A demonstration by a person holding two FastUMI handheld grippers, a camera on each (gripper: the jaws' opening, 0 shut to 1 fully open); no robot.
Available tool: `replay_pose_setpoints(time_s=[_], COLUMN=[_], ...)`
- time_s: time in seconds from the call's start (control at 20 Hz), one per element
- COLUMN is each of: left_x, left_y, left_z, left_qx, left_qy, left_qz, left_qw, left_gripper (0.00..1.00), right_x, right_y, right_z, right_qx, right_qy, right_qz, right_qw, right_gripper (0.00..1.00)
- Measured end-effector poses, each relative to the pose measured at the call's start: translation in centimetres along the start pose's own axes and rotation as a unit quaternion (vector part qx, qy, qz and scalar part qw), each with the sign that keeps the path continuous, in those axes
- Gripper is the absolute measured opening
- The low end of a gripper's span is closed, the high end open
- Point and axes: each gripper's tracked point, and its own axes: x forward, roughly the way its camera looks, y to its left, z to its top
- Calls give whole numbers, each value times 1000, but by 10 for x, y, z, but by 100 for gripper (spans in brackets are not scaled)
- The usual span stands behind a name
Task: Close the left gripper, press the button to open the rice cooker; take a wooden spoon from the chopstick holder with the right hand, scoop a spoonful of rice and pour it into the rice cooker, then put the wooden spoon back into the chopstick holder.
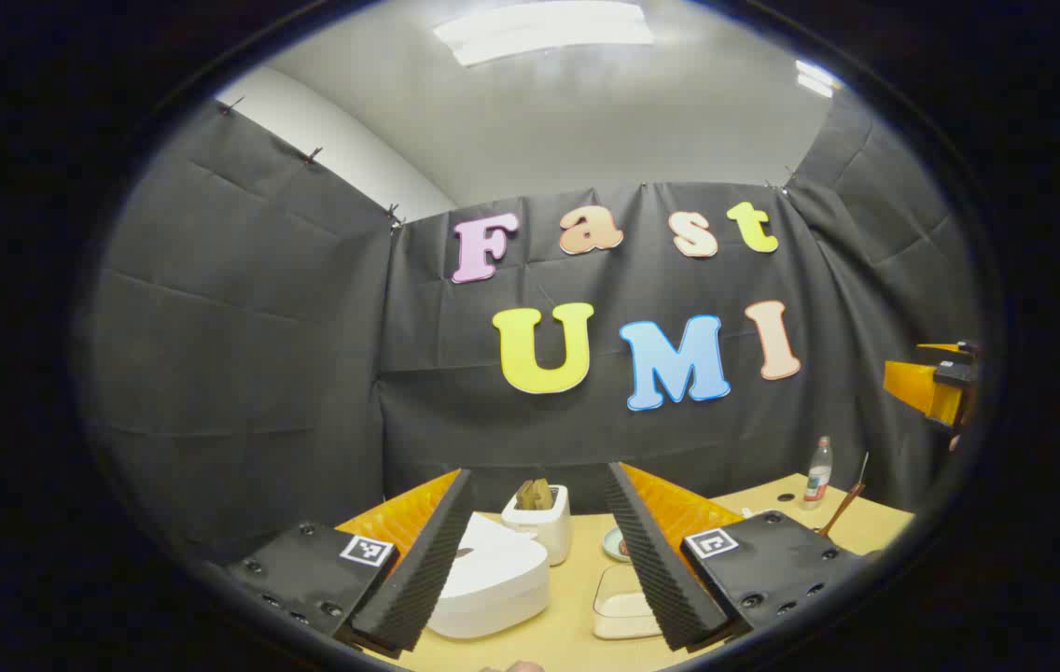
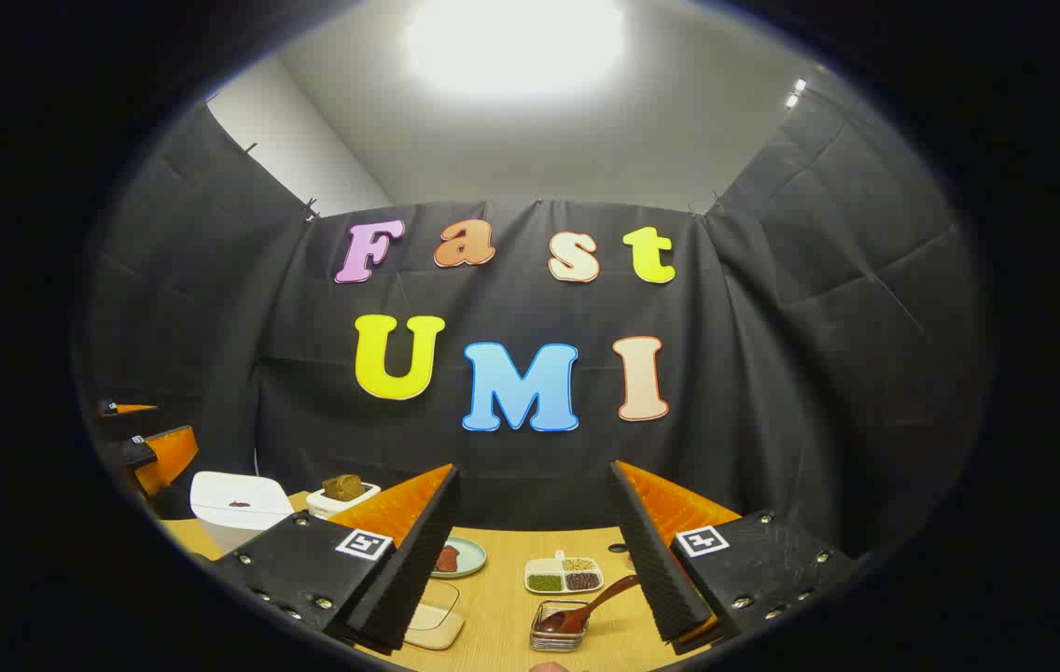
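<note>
Left gripper (image 1: 539,560) hovering released, needing clenching, above cooker (image 1: 491,586) lying just below-left between fingers; right gripper (image 2: 535,569) also released.

The right claw's finger (image 2: 656,569) hides the wooden spoon's (image 2: 586,609) handle end. The left claw's finger (image 1: 418,579) covers part of the rice cooker (image 1: 493,583). The grains in the divided tray (image 2: 564,575) are too small to tell.
</note>
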Motion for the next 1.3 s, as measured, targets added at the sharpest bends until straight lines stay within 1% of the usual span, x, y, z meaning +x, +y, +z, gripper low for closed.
replay_pose_setpoints(time_s=[0.55, 1.0, 1.05, 1.1, 1.2, 1.3], left_x=[1, 3, 2, 2, 2, 2], left_y=[-2, 4, 5, 5, 6, 2], left_z=[4, 1, 1, 1, 2, 0], left_qx=[-5, -3, -3, -4, -7, -13], left_qy=[-5, -2, -3, -3, -3, 2], left_qz=[-7, -2, -1, 0, 1, -11], left_qw=[1000, 1000, 1000, 1000, 1000, 1000], left_gripper=[98, 98, 100, 98, 97, 98], right_x=[1, 2, 2, 2, 2, 2], right_y=[-12, -15, -14, -14, -13, -12], right_z=[1, -1, -1, 0, 1, 2], right_qx=[-4, -7, -7, -7, -10, -13], right_qy=[1, 2, 3, 2, 0, -2], right_qz=[-15, -18, -17, -17, -15, -13], right_qw=[1000, 1000, 1000, 1000, 1000, 1000], right_gripper=[95, 95, 95, 95, 95, 95])
